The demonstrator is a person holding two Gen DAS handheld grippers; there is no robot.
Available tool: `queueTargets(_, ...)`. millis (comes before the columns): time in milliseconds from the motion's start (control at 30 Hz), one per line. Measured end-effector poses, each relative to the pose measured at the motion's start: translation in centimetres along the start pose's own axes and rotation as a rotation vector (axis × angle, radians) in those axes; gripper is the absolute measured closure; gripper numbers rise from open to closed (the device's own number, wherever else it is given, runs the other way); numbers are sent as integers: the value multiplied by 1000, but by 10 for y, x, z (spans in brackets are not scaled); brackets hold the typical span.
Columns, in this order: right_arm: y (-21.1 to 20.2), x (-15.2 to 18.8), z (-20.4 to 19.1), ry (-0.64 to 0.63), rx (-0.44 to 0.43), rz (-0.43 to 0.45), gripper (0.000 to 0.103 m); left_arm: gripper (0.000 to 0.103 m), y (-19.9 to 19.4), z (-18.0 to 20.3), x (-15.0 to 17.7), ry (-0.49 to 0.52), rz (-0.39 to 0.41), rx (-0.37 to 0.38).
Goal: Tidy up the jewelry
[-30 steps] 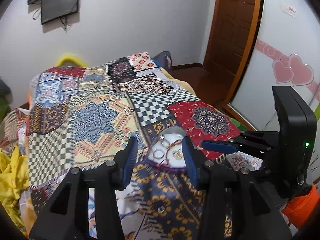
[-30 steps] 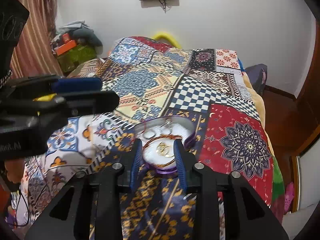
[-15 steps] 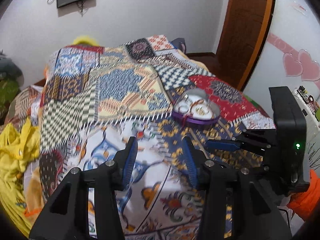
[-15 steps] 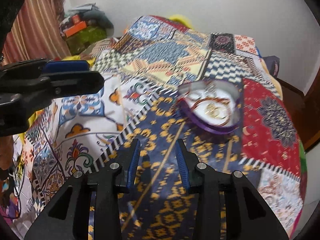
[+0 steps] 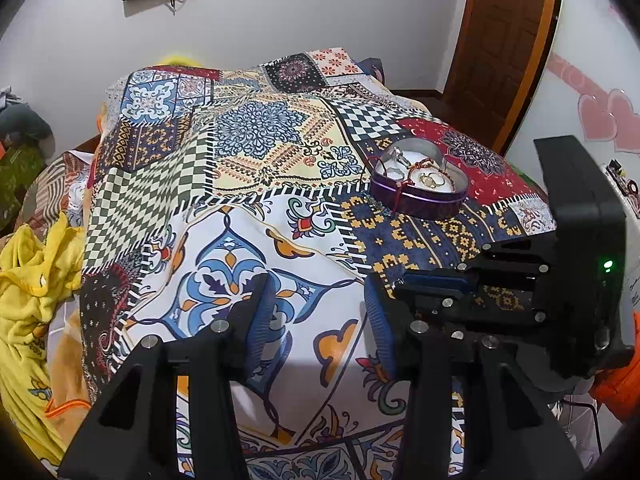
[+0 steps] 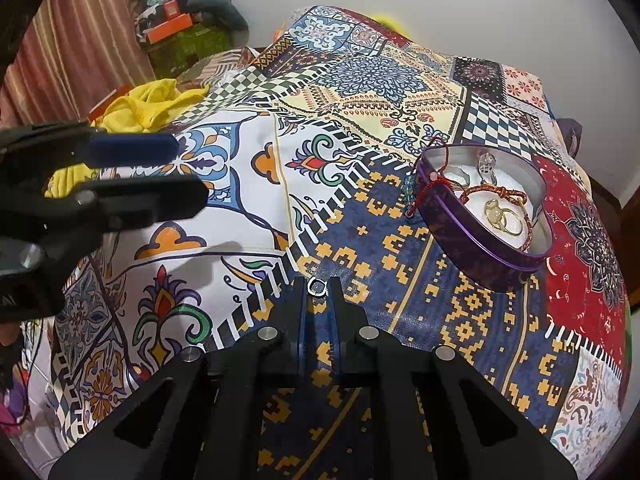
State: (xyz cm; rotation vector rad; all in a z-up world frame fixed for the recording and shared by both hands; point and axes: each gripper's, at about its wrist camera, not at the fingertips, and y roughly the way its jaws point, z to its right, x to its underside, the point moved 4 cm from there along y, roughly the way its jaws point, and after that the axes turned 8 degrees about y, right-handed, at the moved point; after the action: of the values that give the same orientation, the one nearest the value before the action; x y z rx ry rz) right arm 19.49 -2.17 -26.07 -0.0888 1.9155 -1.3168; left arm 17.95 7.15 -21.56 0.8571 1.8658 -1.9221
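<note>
Left wrist view, listed left to right with the purple heart-shaped tin point(image 5: 418, 200) as landmark. Far left of the tin: crumpled yellow cloth point(image 5: 28, 276) at the bed's edge. Left of the tin and under it: patchwork bedspread point(image 5: 256, 148), printed in checks, medallions and floral panels. Left gripper point(image 5: 320, 312), black with blue pads, hovers over the white floral panel nearer the camera than the tin; its fingers stand well apart with nothing between them. Tin contents: white padded lining, a gold ring point(image 5: 432, 180), a red cord bracelet point(image 5: 416, 168) draped over the near rim, and silver pieces toward the back point(image 5: 400, 156), too small to tell apart. A string of small teal beads point(image 5: 376, 202) lies on the bedspread just beside the tin's left wall. Right of the tin: wooden door point(image 5: 500, 40) and wall with pink heart decals point(image 5: 604, 120). The right gripper's black body point(image 5: 560, 264) blocks the lower right.

Right wrist view. Far left of the tin point(image 6: 480, 240): striped curtain point(image 6: 72, 32) and a pile of boxes and clothes point(image 6: 188, 28). The left gripper's arm point(image 6: 100, 184) crosses the left edge, covering part of the bedspread. Right gripper point(image 6: 318, 292), nearer the camera than the tin and to its left, has its fingers drawn nearly together on a small silver ring point(image 6: 317, 286) at the tips, above the navy and gold patch. Inside the tin: gold rings point(image 6: 502, 214), red cord point(image 6: 492, 192), a clear faceted stone piece point(image 6: 486, 166).
</note>
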Motion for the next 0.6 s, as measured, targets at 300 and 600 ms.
queueTargets(300,-24,-3,26,86,-15,68,99,58,14,6,-14,17,-10,-1)
queueTargets(600,-6,-8,14,50,-67,-17,93,58,9,-2,-8,-49,4,8)
